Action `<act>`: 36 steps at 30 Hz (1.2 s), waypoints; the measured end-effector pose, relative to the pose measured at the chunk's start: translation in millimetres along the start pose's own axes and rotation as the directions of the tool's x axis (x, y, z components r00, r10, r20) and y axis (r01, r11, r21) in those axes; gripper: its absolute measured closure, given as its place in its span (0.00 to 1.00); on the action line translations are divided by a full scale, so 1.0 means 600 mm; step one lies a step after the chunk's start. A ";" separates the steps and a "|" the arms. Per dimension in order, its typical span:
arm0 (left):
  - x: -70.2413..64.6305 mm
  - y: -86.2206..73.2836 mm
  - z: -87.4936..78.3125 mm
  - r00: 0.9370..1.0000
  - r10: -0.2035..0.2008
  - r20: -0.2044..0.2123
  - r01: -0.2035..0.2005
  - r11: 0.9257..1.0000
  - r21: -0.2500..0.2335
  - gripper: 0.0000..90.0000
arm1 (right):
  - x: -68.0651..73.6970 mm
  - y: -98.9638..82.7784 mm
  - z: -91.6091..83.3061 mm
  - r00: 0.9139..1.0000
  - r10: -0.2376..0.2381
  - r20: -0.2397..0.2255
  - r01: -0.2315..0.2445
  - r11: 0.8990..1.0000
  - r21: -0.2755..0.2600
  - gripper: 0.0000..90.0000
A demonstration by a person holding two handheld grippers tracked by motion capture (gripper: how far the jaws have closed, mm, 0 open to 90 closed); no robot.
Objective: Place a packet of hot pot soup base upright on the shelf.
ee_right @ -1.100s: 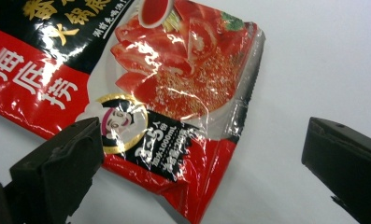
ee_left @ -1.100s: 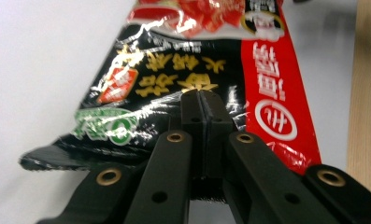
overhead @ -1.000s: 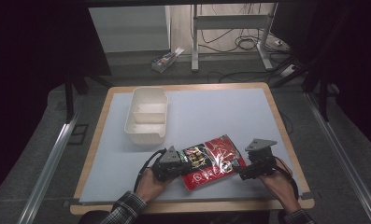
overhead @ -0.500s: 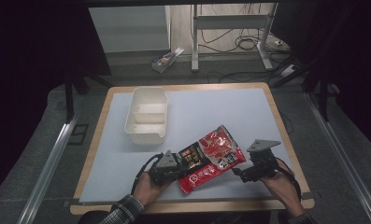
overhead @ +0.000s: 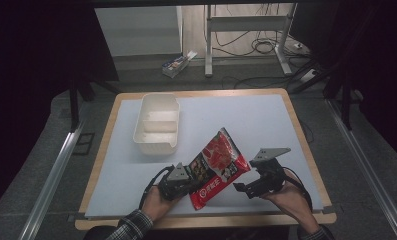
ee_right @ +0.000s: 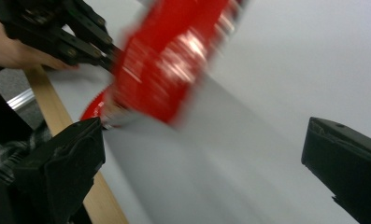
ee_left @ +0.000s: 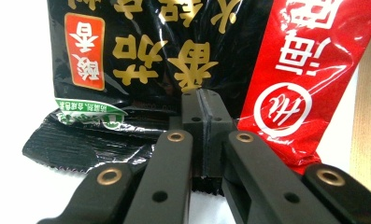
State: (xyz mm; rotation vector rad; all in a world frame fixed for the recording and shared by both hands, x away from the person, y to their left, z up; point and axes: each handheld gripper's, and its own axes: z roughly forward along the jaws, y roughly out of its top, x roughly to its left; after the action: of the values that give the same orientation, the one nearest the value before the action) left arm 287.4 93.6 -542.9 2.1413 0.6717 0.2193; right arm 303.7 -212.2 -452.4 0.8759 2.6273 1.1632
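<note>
A red and black snack bag (overhead: 217, 167) with gold lettering tilts up off the table near its front edge, its top end pointing toward the back. My left gripper (overhead: 182, 181) is shut on the bag's (ee_left: 174, 60) crimped lower edge, the jaws pressed together on the foil. To the right of the bag, my right gripper (overhead: 242, 188) is open and apart from it. In the right gripper view the bag (ee_right: 169, 65) is blurred, with the left gripper (ee_right: 109, 55) clamped on it at upper left, and my own jaws stand wide apart with nothing between them.
A white two-compartment container (overhead: 156, 122) stands on the table behind the bag, left of centre. The table (overhead: 266, 120) has a pale blue top and a wooden rim. On the floor beyond lie a small box (overhead: 177, 63), a metal stand and cables.
The bag has swung up and toward the back, held by the left gripper. My right gripper has let go of the bag's right end and opened.
</note>
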 end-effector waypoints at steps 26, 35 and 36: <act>0.006 0.010 -0.016 1.000 -0.010 0.009 0.010 1.000 -0.004 0.94 | -0.007 0.092 0.056 0.977 0.196 -0.078 -0.196 0.981 0.005 0.77; 0.002 0.012 -0.037 0.999 0.003 -0.049 -0.005 0.999 -0.048 0.73 | -0.007 0.109 0.048 0.981 0.170 -0.093 -0.174 0.984 -0.043 0.82; -0.001 0.013 -0.038 0.998 0.012 -0.059 -0.015 0.999 -0.049 0.68 | -0.005 0.115 0.045 0.983 0.161 -0.090 -0.166 0.985 -0.047 0.81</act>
State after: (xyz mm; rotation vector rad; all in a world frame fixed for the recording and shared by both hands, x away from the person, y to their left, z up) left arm 281.3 105.4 -522.7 2.0998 0.6786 0.3035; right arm 347.0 -160.0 -422.2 1.0717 2.6180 1.3328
